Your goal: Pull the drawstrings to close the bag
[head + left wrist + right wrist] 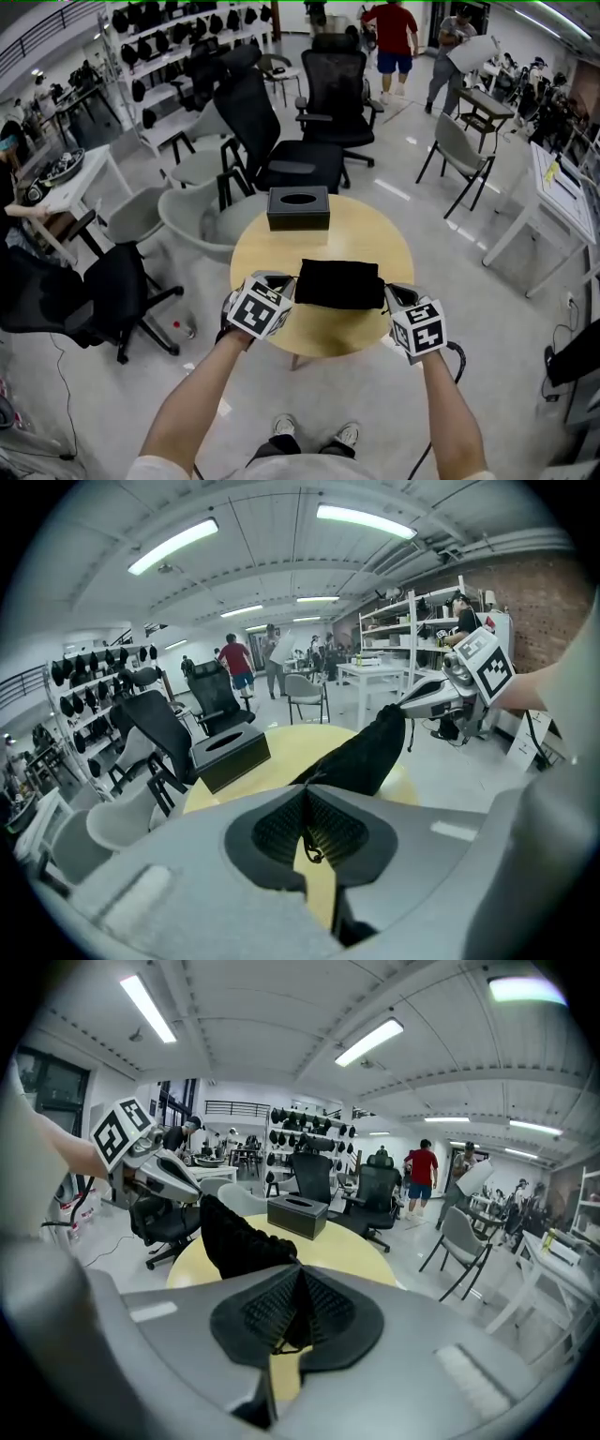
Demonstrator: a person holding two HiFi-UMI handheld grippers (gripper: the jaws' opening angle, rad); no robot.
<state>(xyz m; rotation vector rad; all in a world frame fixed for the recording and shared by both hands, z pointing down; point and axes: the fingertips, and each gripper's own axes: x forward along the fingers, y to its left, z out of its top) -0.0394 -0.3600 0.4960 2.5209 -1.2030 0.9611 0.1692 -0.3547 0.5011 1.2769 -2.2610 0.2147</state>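
A black drawstring bag [339,284] hangs stretched between my two grippers above the round yellow table [323,339]. My left gripper [287,287] is at the bag's left end, shut on a thin black drawstring [307,838] that runs between its pads. At the right end, my right gripper [388,298] is shut on the other drawstring [281,1340]. From the left gripper view the bag [364,754] reaches up to the right gripper [433,696]. From the right gripper view the bag [239,1238] reaches up to the left gripper [167,1177].
A black tissue box [298,208] stands at the table's far edge. Black office chairs [336,103] and grey chairs [192,217] crowd the floor behind and left of the table. Two people [394,42] stand far back. White desks [553,202] line the right.
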